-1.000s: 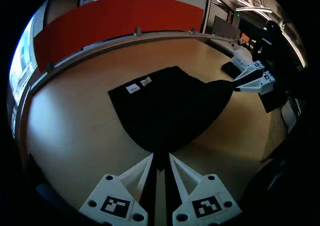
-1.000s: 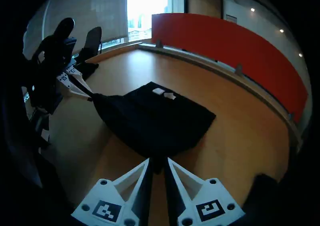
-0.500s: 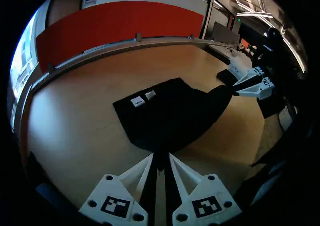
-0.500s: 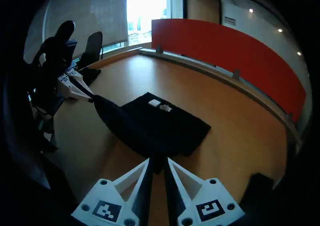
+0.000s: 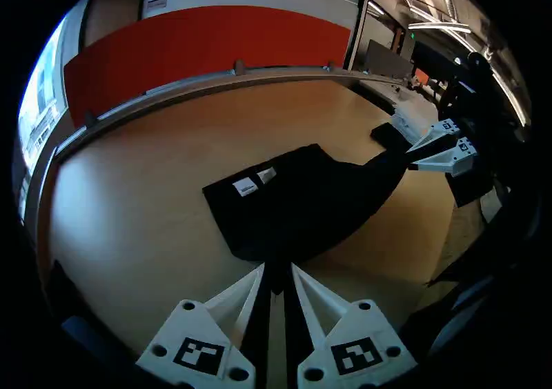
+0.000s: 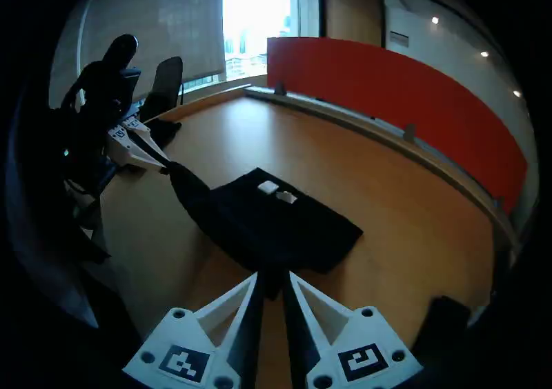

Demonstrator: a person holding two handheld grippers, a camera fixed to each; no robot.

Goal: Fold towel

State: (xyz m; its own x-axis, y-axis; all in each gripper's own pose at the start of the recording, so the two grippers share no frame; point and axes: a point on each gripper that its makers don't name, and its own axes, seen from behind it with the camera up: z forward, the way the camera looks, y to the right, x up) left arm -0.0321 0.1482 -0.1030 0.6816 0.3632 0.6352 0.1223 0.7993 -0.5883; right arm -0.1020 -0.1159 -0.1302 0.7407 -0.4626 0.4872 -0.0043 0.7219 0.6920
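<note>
Towel (image 5: 303, 196) corners sit clamped in left gripper (image 5: 276, 282) and right gripper (image 6: 272, 282) jaws, so carry the 2 level, ahead to the far edge.

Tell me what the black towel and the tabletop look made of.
Black towel: soft matte fabric, exact fibre unclear; it drapes limply where lifted. Orange-brown tabletop: wood or wood-look laminate, smooth satin finish, showing a soft sheen.

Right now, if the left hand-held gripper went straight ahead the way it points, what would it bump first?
The left hand-held gripper pinches the black towel, and more towel lies ahead, the flat part with white tags on the table. It would probably meet that first, though depth is unclear.
</note>
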